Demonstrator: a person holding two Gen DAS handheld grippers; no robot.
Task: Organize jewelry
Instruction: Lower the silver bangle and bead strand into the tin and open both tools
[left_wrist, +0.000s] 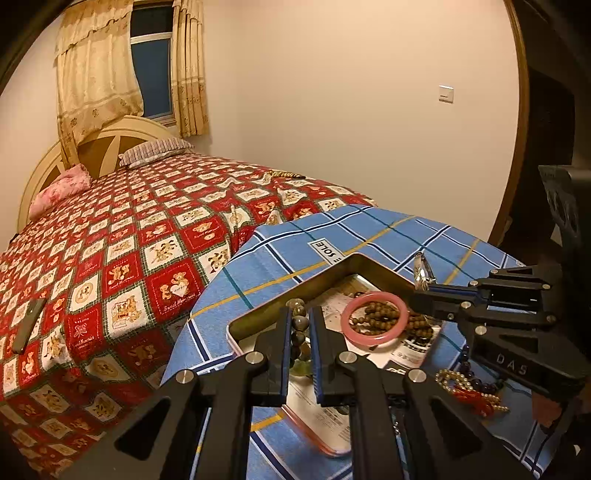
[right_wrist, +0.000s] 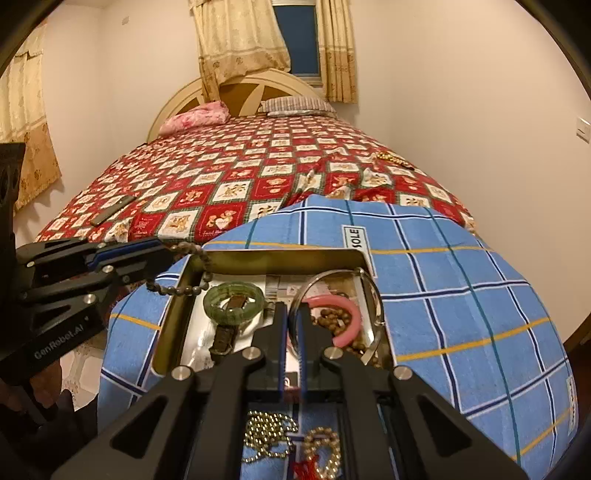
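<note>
An open metal tin (left_wrist: 288, 291) (right_wrist: 273, 262) sits on a blue plaid cloth (left_wrist: 332, 236) (right_wrist: 461, 295). Inside lie a pink bangle (left_wrist: 375, 318) (right_wrist: 347, 325), brown wooden beads (left_wrist: 376, 314) (right_wrist: 330, 321) and a green bangle (right_wrist: 232, 302). My left gripper (left_wrist: 300, 314) (right_wrist: 162, 245) is shut on a string of dark grey beads (left_wrist: 299, 326) (right_wrist: 173, 290), which hangs over the tin's left rim. My right gripper (right_wrist: 291, 308) (left_wrist: 417, 295) is shut on a thin silver bangle (right_wrist: 376, 302) (left_wrist: 423, 271), held above the tin's right side.
A gold bead chain (right_wrist: 269, 435) and a pearl strand with a red tassel (right_wrist: 321, 454) (left_wrist: 472, 395) lie on the cloth near me. Behind is a bed with a red patchwork quilt (left_wrist: 129, 258) (right_wrist: 240, 177), with a dark flat device (left_wrist: 29, 325) (right_wrist: 112, 210) on it.
</note>
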